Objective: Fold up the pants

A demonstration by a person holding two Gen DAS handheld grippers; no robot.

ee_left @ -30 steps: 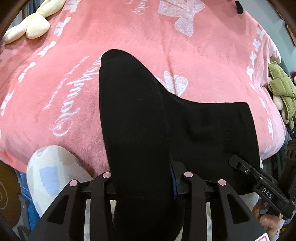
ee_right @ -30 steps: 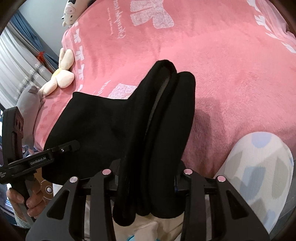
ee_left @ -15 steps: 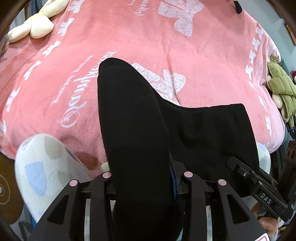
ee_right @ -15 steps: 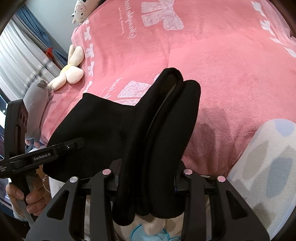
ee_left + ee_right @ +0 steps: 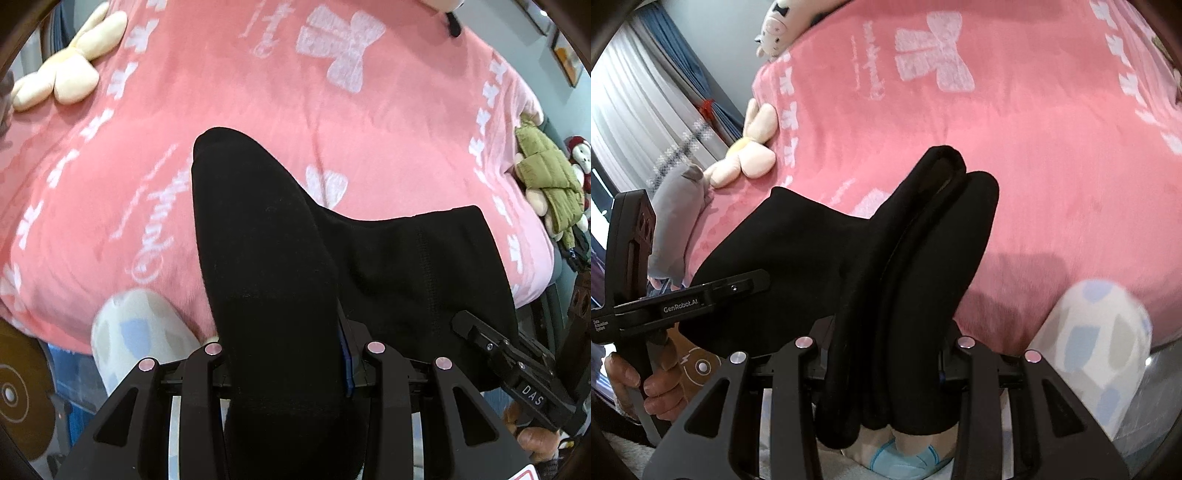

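The black pants (image 5: 280,280) are held up above the near edge of a bed covered with a pink blanket (image 5: 332,140). The left gripper (image 5: 291,365) is closed on a thick bunch of the black cloth, which fills the space between its two fingers and rises forward from them. The right gripper (image 5: 886,362) is also closed on the pants (image 5: 916,266); here the cloth shows as several folded layers side by side between the fingers. Between the two grippers the cloth spreads as a wide black panel that hangs in front of the blanket (image 5: 1034,147).

In the right wrist view the left gripper (image 5: 753,284) is seen from the side, with the person's left hand (image 5: 653,380) around its handle. A cream plush toy (image 5: 62,70) lies at the left edge of the bed, and a toy in a green jacket (image 5: 546,181) lies at the right edge.
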